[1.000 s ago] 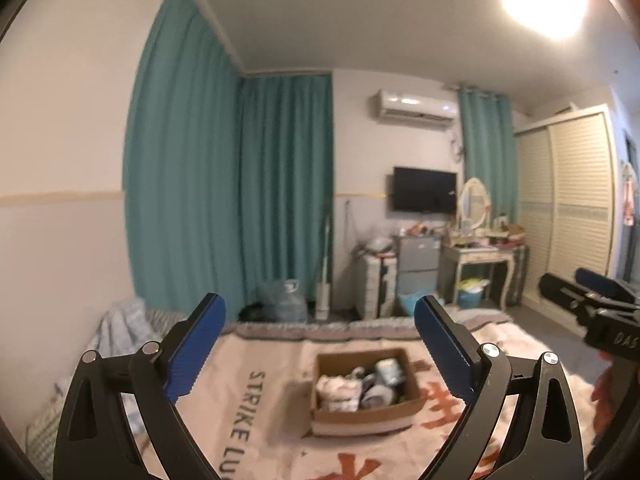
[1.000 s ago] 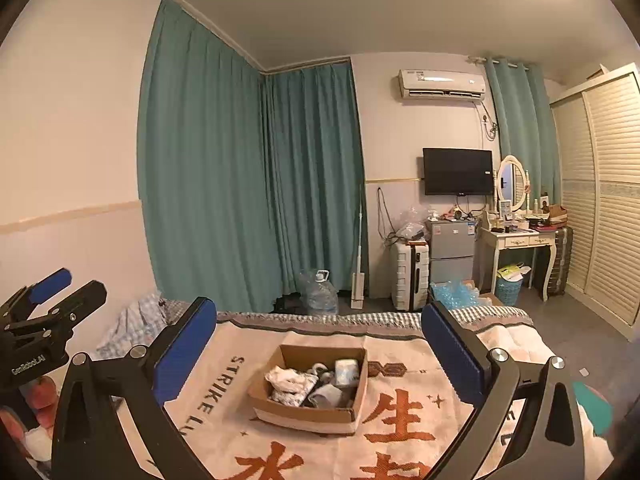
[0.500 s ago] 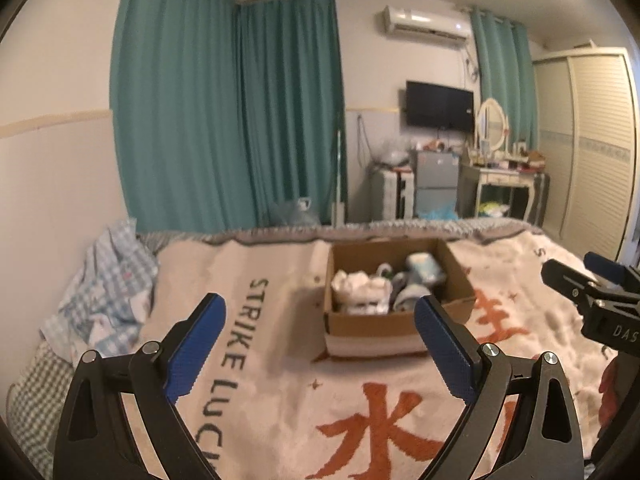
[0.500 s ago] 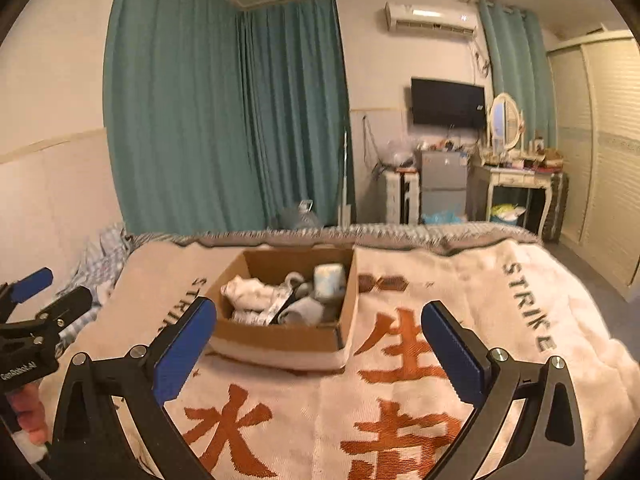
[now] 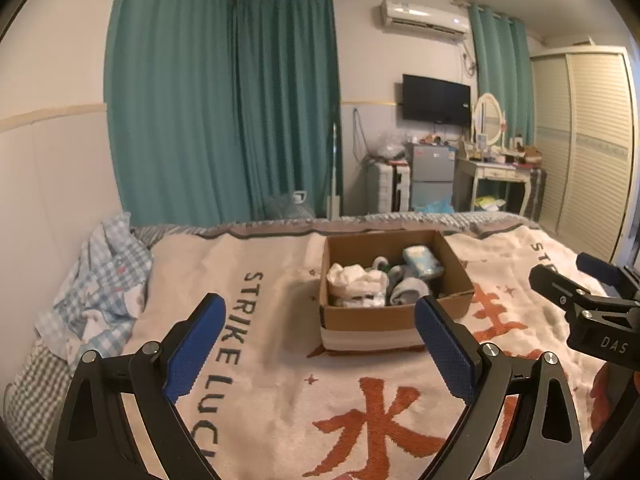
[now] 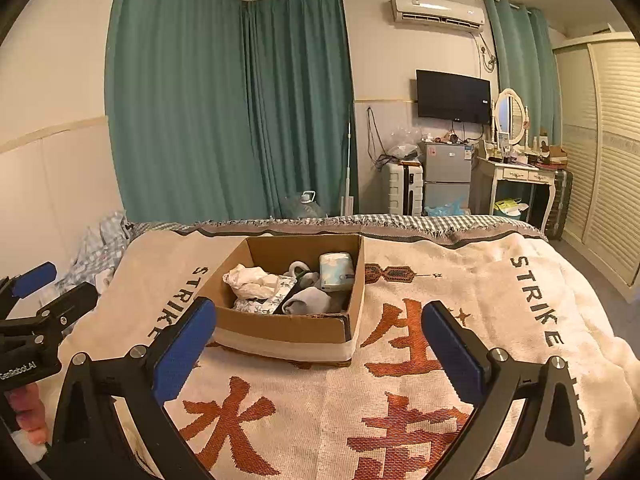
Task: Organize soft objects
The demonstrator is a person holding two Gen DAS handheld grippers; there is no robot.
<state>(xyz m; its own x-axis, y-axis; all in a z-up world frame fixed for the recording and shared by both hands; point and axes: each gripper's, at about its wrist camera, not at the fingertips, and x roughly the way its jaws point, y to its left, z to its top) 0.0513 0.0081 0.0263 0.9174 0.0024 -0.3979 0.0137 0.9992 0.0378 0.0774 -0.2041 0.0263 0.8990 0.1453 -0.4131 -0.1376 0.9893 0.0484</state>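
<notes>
Looking low across the bed [image 5: 280, 360] from side by side, both facing the nearby cardboard box [image 5: 372, 320] [image 6: 288, 328].

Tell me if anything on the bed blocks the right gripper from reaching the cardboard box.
Nothing visible does. Only bare blanket lies between the open right gripper and the cardboard box; the socks and cloths sit inside, behind its near wall.

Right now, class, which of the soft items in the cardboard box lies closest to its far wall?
The pale blue patterned tissue pack: it sits at the far right of the brown cardboard box, behind the rolled grey sock and the crumpled white cloth.
</notes>
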